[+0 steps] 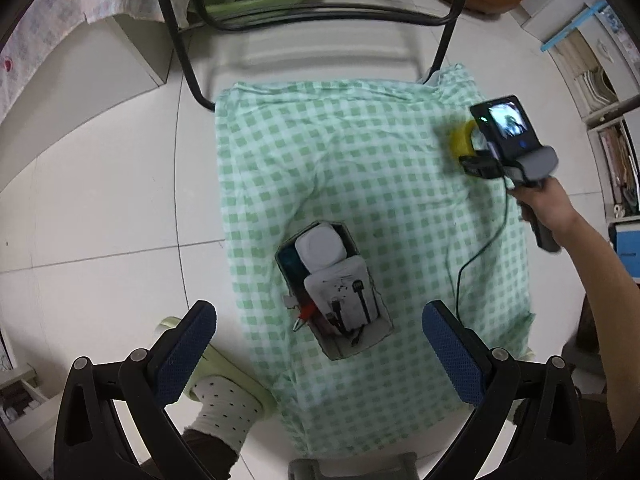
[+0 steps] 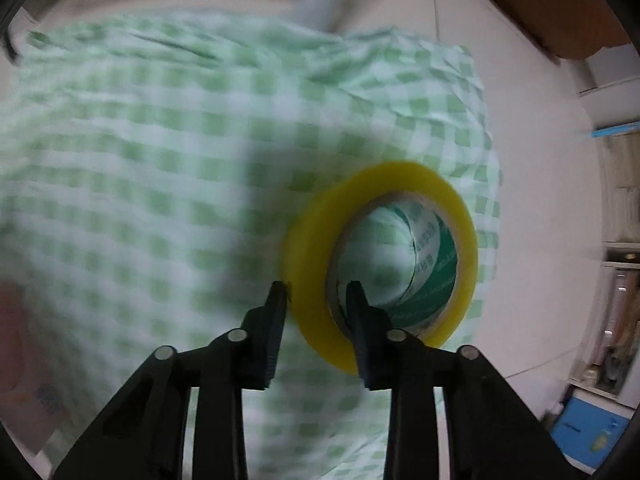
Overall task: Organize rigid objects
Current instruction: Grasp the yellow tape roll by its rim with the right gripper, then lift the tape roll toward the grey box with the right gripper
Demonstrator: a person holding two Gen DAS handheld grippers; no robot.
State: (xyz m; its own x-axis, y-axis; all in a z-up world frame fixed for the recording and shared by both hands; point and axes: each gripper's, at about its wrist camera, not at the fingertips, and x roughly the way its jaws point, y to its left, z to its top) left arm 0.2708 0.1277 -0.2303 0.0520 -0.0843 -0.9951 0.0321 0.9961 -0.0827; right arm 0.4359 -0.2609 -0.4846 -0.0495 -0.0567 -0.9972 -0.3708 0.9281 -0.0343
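Green-checked tablecloth [image 1: 360, 160] covers the table, with a black chair frame [image 1: 188, 60] at its 12 o'clock edge. Open box [image 1: 334, 288] sits at cloth centre, toward 6 o'clock, packed with a white case [image 1: 320, 248] and a cable pack [image 1: 348, 300]. Left gripper [image 1: 320, 344] hovers above the box, jaws wide apart, empty. Right gripper [image 2: 316, 292] is at 2 o'clock on the cloth, jaws clamped on the wall of a yellow tape roll [image 2: 380, 256]: one finger inside the core, one outside. Right view is motion-blurred.

black left claw [image 1: 319, 344] with blue textured pads [image 1: 188, 354], silver rivets, bare forearm [image 1: 600, 280], white dotted sock [image 1: 224, 408]
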